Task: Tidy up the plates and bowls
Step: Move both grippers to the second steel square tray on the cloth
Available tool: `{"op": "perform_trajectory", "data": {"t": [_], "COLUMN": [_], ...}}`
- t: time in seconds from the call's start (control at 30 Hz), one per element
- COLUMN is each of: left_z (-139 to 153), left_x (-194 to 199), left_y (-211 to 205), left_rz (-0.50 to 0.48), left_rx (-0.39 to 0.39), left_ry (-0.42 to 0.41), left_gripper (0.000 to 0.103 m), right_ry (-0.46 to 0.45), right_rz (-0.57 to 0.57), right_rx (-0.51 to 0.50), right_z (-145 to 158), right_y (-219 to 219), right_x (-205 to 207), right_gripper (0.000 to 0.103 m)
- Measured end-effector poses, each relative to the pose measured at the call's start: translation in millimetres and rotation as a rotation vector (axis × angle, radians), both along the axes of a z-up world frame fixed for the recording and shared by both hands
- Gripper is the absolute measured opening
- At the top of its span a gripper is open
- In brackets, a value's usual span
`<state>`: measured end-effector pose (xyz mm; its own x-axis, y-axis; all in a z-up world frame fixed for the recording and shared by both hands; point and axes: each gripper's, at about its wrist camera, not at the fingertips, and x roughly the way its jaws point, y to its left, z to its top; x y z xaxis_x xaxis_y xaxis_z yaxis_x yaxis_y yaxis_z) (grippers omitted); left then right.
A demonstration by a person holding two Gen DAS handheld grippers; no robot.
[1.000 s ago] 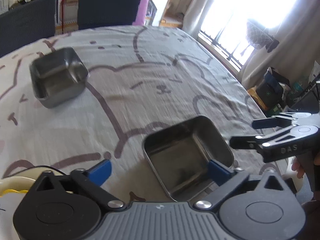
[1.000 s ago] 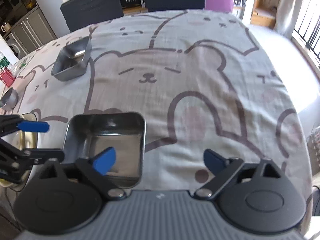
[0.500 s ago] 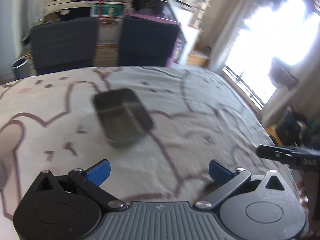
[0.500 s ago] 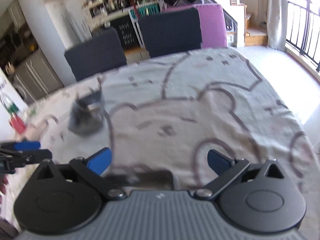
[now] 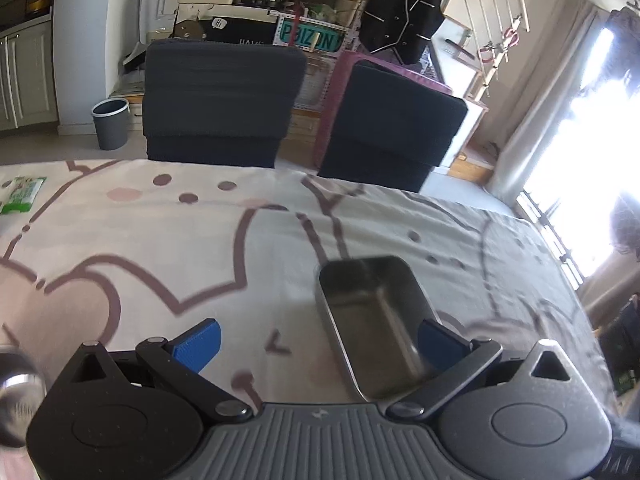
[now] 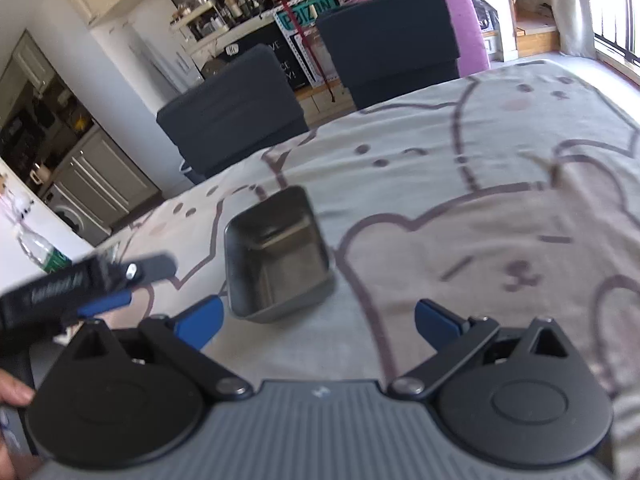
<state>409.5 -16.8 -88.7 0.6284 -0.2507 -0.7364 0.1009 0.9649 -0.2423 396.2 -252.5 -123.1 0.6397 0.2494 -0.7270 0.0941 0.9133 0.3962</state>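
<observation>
A square steel bowl [image 5: 376, 320] sits on the bear-print tablecloth [image 5: 160, 248], just ahead of my left gripper [image 5: 316, 340]. The left gripper is open and empty, and its right fingertip [image 5: 438, 340] is beside the bowl's right wall. In the right wrist view the same bowl [image 6: 276, 256] lies ahead and left of centre. My right gripper [image 6: 318, 320] is open and empty, with the bowl near its left fingertip [image 6: 202, 318]. The left gripper [image 6: 108, 284] shows at the left of that view, blurred.
Two dark chairs [image 5: 220, 100] [image 5: 392, 124] stand at the table's far edge. A round metal object [image 5: 14, 400] sits at the lower left, blurred. A green packet [image 5: 22, 194] lies at the far left. A water bottle [image 6: 40, 250] stands at the left.
Both grippers have swung from the near steel bowl to the far one, which now sits close in front of them. The near bowl has left both views. Both stay open.
</observation>
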Motion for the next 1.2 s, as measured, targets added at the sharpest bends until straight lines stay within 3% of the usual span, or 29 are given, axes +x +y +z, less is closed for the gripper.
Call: {"op": "perform_trajectory", "data": {"t": [0.17, 0.27, 0.47, 0.67, 0.9, 1.0, 1.1, 1.2], "left_z": [-22, -36, -54, -60, -60, -58, -56, -57], "left_x": [29, 41, 56, 60, 60, 60, 58, 58], "left_y": [-5, -3, 4, 9, 11, 10, 7, 6], "left_rz": [-0.027, -0.021, 0.002, 0.021, 0.024, 0.017, 0.011, 0.003], "left_rx": [0.071, 0.058, -0.001, 0.000, 0.021, 0.014, 0.013, 0.015], "left_ry": [-0.017, -0.010, -0.010, -0.003, -0.009, -0.016, -0.025, -0.023], "left_gripper": [0.103, 0.103, 0.103, 0.103, 0.103, 0.103, 0.103, 0.103], "right_ry": [0.045, 0.066, 0.106, 0.149, 0.119, 0.119, 0.089, 0.100], "right_rz": [-0.119, -0.140, -0.123, -0.045, 0.057, 0.048, -0.011, -0.077], "right_rx": [0.058, 0.003, -0.029, -0.116, -0.242, -0.211, -0.104, -0.072], "right_z": [-16, -28, -42, -51, -44, -45, -44, -47], "right_y": [16, 24, 35, 57, 72, 69, 58, 52], "right_x": [23, 33, 43, 48, 43, 43, 45, 51], "right_gripper": [0.103, 0.103, 0.103, 0.103, 0.103, 0.103, 0.103, 0.103]}}
